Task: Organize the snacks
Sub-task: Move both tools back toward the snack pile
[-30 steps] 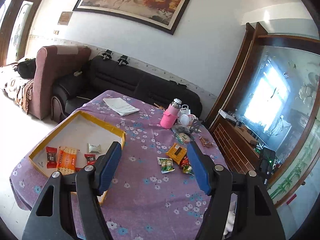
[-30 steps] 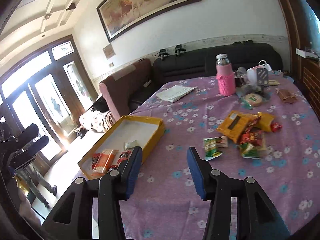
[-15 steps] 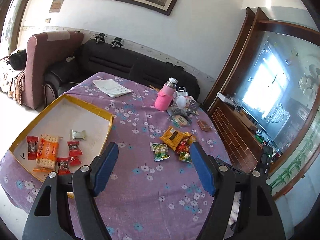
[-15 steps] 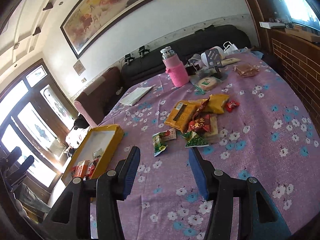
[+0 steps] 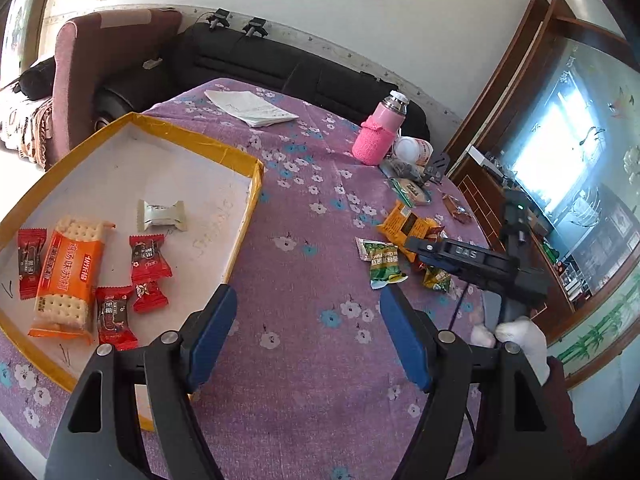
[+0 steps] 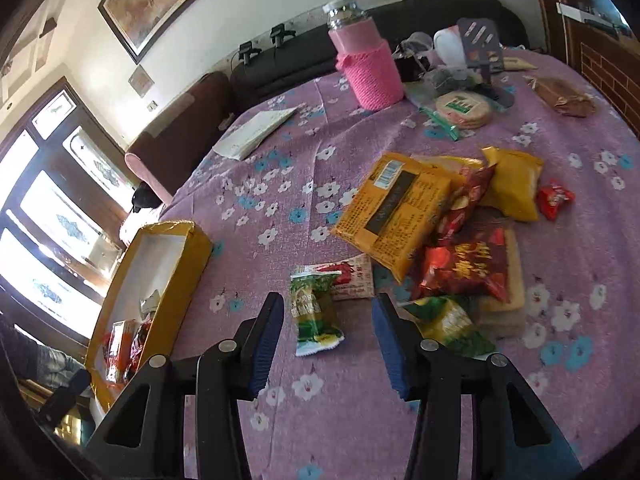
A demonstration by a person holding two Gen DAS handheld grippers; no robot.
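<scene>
With your right claw (image 6: 326, 330) closing, nothing gripped yet, straddle the green packet (image 6: 314, 312) just ahead, pinch its middle, and avoid the red-white wrapper (image 6: 354, 278) beyond it.

Bare purple surface (image 5: 304, 280) is lying open between the yellow box (image 5: 244, 224) wall and the snack pile (image 6: 452, 240), which is crowding the right claw's (image 6: 326, 344) right side.

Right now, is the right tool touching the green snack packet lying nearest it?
Apart. The right wrist view shows the small green snack packet lying between the right tool's closing blue pads, purple cloth visible either side.
</scene>
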